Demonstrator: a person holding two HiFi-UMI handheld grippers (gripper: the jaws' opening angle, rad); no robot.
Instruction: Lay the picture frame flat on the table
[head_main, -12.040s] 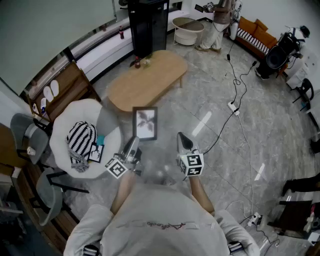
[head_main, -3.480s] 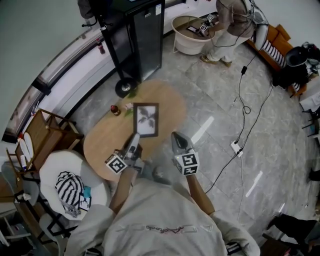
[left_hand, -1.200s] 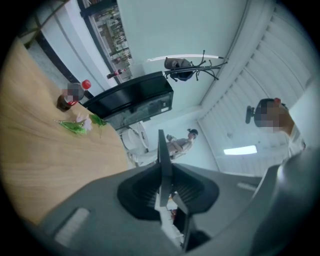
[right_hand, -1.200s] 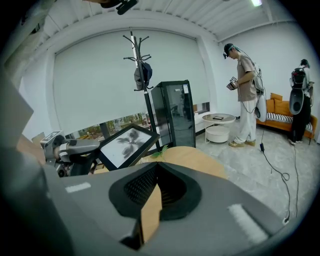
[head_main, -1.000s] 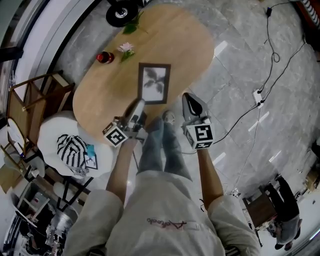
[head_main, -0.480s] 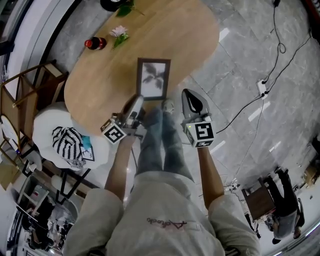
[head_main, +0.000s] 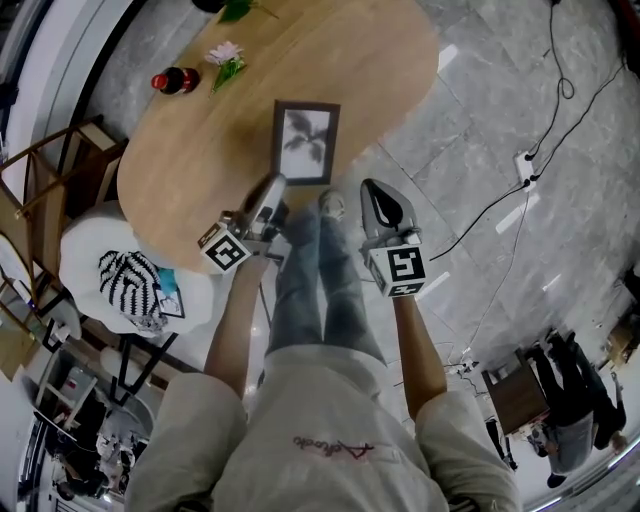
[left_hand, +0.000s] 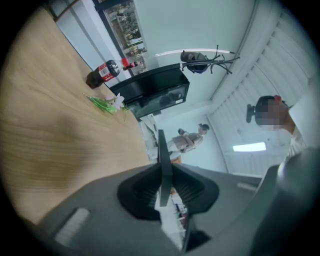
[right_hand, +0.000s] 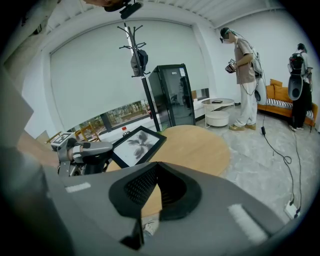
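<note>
The wooden table is waiting for the load; the picture frame is hanging tilted over the table's near edge, seemingly not yet lying on it; the left gripper is clamping the frame's lower edge between narrowly parted jaws; the right gripper, just off the table's near edge, is sitting closed and empty; lowering flat and letting go are remaining.

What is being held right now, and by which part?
The left gripper grips the picture frame at its near left corner; the right gripper holds nothing.
</note>
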